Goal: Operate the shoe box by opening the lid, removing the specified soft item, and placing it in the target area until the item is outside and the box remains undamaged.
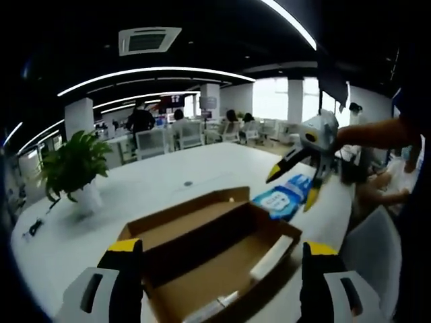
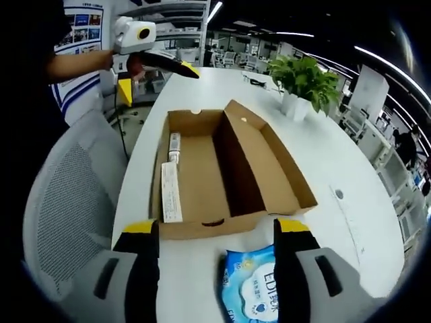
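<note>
Setting: open office, white table (image 2: 350, 168).
Box: shoe box (image 2: 222, 168) lay open near the table's edge.
Beside: blue wipes pack (image 2: 250, 293), potted plant (image 2: 306, 84).
Tools: left gripper (image 1: 219, 272) and right gripper (image 2: 215, 259) spread, empty.

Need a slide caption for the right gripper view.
Open shoe box on white table, blue wipes pack between the open right claw.
</note>
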The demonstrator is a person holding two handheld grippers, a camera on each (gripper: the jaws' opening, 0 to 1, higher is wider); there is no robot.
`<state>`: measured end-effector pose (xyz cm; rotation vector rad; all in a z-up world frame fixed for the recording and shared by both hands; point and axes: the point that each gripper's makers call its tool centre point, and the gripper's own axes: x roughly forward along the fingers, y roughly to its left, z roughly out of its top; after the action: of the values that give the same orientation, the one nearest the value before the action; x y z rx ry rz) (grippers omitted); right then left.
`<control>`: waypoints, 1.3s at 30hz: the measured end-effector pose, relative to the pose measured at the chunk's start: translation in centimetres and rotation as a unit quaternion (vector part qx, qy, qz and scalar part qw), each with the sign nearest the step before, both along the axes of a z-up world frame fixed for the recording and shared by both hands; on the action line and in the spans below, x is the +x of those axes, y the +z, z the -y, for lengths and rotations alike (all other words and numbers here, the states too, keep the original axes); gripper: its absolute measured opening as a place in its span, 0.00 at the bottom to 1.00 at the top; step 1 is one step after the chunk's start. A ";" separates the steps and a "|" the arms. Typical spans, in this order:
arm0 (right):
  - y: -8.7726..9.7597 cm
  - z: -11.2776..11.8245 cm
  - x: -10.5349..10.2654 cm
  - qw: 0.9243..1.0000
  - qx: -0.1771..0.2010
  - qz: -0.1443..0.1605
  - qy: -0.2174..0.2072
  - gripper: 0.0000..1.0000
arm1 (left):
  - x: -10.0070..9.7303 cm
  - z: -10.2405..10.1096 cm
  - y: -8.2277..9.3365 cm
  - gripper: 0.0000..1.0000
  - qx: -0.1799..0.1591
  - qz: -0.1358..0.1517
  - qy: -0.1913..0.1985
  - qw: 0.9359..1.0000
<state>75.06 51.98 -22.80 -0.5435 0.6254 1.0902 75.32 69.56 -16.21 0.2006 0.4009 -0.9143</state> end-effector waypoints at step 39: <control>-7.1 -5.7 -1.5 0.978 -0.097 -0.104 0.149 0.44 | -0.8 -3.9 -2.2 1.00 -0.004 0.003 0.031 1.000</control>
<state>73.53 57.68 -29.95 -0.7137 0.8594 1.3893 74.50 73.50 -18.46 0.1831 0.3964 -0.8537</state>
